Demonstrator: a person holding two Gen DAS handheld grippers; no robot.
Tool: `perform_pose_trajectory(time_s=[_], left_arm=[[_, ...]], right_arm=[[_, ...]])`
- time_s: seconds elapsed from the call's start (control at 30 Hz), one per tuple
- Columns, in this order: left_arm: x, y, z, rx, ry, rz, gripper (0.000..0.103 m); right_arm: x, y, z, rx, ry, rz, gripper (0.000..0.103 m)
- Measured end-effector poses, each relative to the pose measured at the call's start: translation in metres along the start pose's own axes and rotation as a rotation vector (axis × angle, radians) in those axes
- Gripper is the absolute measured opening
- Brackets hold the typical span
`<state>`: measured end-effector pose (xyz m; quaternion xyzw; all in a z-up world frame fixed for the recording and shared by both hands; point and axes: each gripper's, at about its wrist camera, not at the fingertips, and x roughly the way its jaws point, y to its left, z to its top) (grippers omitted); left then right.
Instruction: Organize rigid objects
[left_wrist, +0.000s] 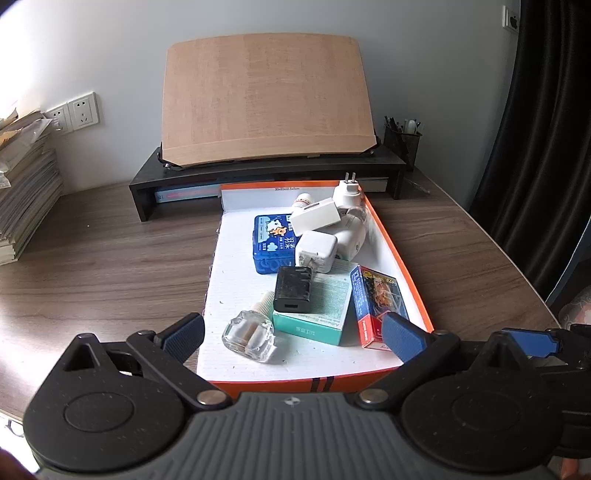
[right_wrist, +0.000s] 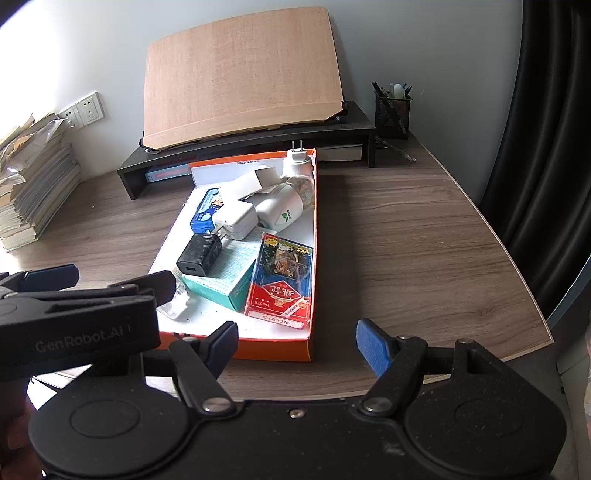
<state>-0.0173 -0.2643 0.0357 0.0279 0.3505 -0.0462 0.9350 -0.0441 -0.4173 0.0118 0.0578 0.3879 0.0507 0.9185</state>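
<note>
A shallow orange-rimmed box lies on the wooden desk with several items in it. These include a blue tin, white chargers, a black charger, a teal carton, a red card pack and a small glass bottle. My left gripper hangs open over the box's near end, its pads either side of the glass bottle and apart from it. My right gripper is open at the box's near right corner, holding nothing.
A wooden board leans on a black desk riser behind the box. A mesh pen holder stands at the back right. Stacked papers sit at the left under wall sockets. Dark curtain and curved desk edge at right.
</note>
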Motion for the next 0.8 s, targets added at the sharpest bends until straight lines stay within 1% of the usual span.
perform_pose_trajectory(time_s=[0.8], left_arm=[[0.0067,-0.0019,0.0017,0.001,0.020,0.005,0.103]], right_arm=[[0.0062,-0.0002,0.0010,-0.019,0.015,0.006,0.085]])
